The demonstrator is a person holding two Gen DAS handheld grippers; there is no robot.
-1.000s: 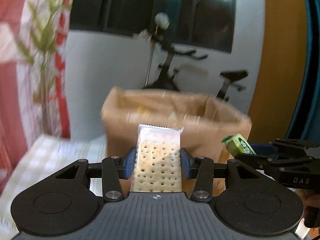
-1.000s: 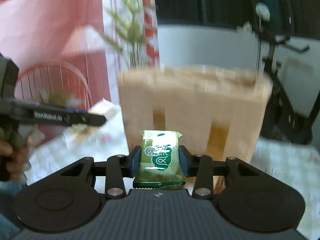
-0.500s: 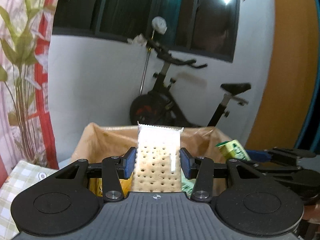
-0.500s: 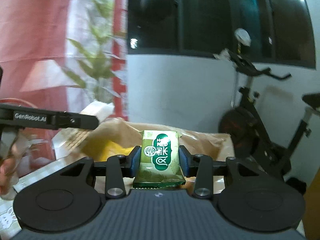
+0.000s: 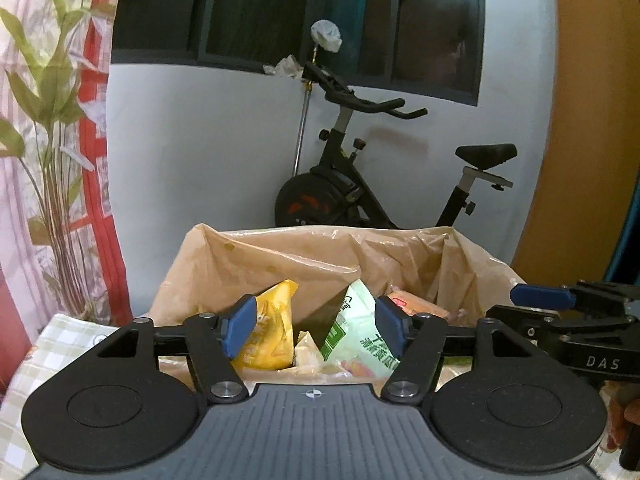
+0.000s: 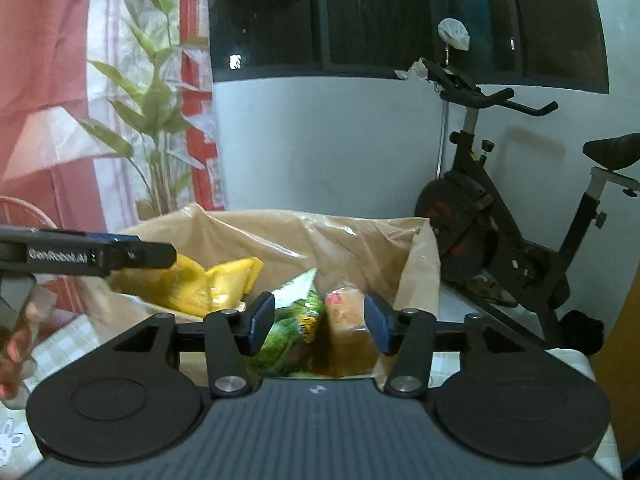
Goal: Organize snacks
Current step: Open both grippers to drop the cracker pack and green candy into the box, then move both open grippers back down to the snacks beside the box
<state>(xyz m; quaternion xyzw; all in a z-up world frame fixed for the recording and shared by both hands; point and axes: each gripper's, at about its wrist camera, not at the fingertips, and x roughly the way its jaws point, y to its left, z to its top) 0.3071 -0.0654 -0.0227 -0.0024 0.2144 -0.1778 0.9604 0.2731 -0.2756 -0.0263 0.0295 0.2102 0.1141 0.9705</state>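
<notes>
Your left gripper (image 5: 312, 326) hangs over the near rim of the brown paper bag (image 5: 320, 256), and its jaws have just been opening: they now stand apart with nothing between the blue pads (image 5: 239, 324). Past them, down inside the bag, you can see a yellow snack packet (image 5: 272, 320) leaning on the left, a pale green packet (image 5: 356, 332) with printed characters on the right, and a small cream-coloured wrapper (image 5: 306, 350) low between the two. A pinkish packet (image 5: 416, 306) lies further right in the bag.

Your right gripper (image 6: 320, 322) sits just beside the left one, also over the bag's near edge. Its jaws have likewise just been opening and grip nothing; the pads stand clear of the snacks below. Directly under them lie a green leafy-print packet (image 6: 288, 332) and an orange-brown clear-wrapped snack (image 6: 348, 328), both resting in the bag. The yellow packet shows to their left.

The bag stands open on the desk, which is covered in a pale checked cloth (image 5: 56, 340). From the right wrist view your left hand (image 6: 16, 344) is at the left edge, blurred. Behind the bag an exercise bike (image 5: 360, 184) stands against the white wall, below a dark window (image 5: 300, 12); a tall plant (image 5: 48, 120) rises at the left beside a red and white curtain.
</notes>
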